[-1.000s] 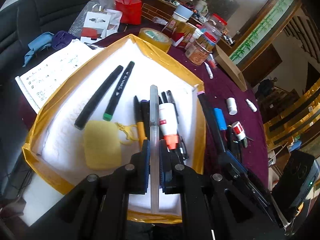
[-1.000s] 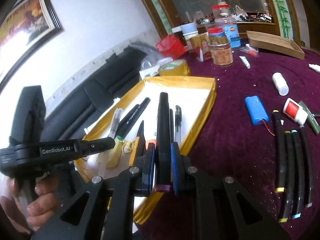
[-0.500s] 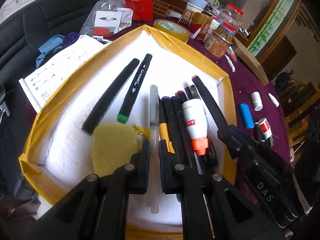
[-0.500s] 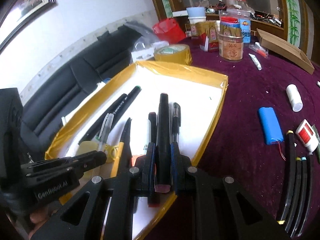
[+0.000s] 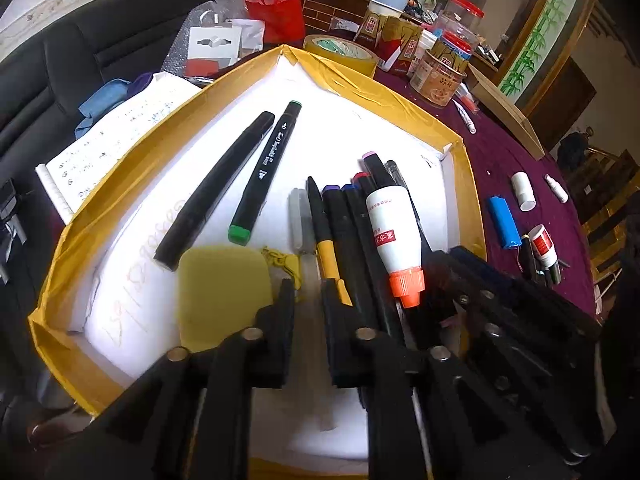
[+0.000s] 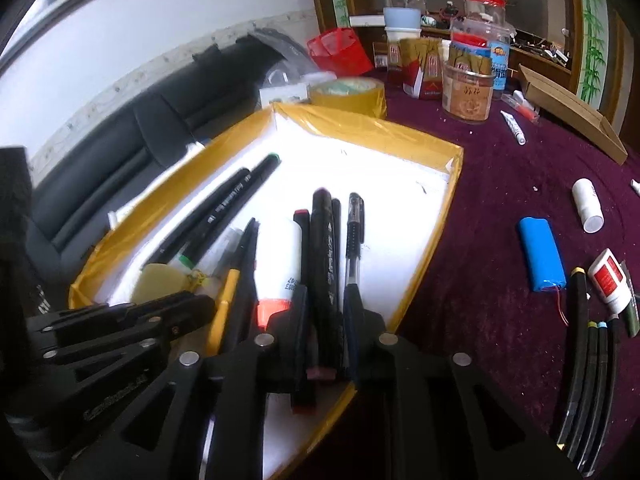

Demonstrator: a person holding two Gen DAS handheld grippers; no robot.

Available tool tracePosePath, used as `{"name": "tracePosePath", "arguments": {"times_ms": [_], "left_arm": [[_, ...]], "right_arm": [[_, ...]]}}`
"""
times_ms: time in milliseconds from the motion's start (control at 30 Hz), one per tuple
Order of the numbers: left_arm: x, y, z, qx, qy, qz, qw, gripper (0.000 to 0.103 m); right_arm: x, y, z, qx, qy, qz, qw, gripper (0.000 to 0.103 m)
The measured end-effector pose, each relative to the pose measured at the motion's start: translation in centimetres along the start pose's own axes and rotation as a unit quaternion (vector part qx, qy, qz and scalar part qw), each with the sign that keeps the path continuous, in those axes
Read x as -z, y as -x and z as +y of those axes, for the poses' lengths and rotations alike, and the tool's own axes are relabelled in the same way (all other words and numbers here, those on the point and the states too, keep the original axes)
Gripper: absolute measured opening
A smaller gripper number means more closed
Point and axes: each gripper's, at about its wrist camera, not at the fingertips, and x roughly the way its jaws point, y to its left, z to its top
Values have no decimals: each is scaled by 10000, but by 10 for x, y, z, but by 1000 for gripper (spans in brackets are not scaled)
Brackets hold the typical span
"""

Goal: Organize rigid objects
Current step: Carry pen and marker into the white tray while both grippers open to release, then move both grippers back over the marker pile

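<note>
A yellow-rimmed white tray (image 5: 400, 108) (image 6: 400, 128) holds several pens and markers. My left gripper (image 5: 307, 288) is open low over the tray's near end; a clear translucent pen (image 5: 298, 220) lies between its jaws, released, beside a yellow-barrelled pen (image 5: 326, 248). My right gripper (image 6: 325, 312) is open around a black marker with a purple tip (image 6: 323, 248) that rests in the tray next to a white glue bottle with an orange cap (image 6: 278, 256) (image 5: 394, 236). Two long black markers (image 5: 240, 184) lie at the tray's left. A yellow eraser (image 5: 224, 292) sits near my left jaw.
On the purple tablecloth right of the tray lie a blue battery pack (image 6: 542, 254), a small white bottle (image 6: 587, 206), a red-labelled glue bottle (image 6: 608, 280) and several black markers (image 6: 588, 380). Tape roll (image 6: 350, 96), jars and a red bag stand behind. A black sofa is left.
Both grippers have lowered into the tray and opened. The left let go of the clear pen; the right let go of the purple-tipped marker, which now lies among the other pens.
</note>
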Motion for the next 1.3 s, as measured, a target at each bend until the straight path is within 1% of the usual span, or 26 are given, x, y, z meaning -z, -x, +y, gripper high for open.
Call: {"name": "tracePosePath", "arguments": {"times_ms": [33,67,100,133,200,333,433,667,833,967,1167,1300], "left_arm": [[1,2,-1,-57,-7,-44,10000,27],[3,5,-3,-155,-34,-107,9998,31],[4,8,-5,-235,-66,-171,9996,37],[6,12,-8,-314,-118,-258,9991,40],[10,21,-17,-466,-278,-456,9975,43],[17,33,-37,-607,-552,-658,9945,43],[23,38,-55,-558,-738,-682,9934,43],[40,40,-104,-473,-1319,-586,9884,43],[53,40,-135,-323,-1637,-480,9848,43],[64,35,-154,-216,-1834,-331,9822,43],[73,29,-168,-148,-2014,-160,9793,43],[73,25,-166,-102,-1957,-35,9806,43]], "right_arm": [[2,7,-2,-37,-27,-76,10000,29],[5,15,-5,-128,-52,-188,9997,33],[8,24,-9,-247,-100,-272,9993,34],[12,33,-13,-331,-165,-340,9987,34],[19,48,-23,-399,-311,-467,9976,35],[36,72,-45,-435,-659,-601,9951,36],[50,85,-64,-327,-872,-662,9934,36],[85,102,-113,-80,-1499,-608,9868,36],[103,117,-141,81,-1765,-590,9825,36],[117,130,-167,163,-2056,-649,9763,36],[123,134,-195,277,-2428,-600,9678,35],[113,125,-205,518,-2377,-407,9691,35]]}}
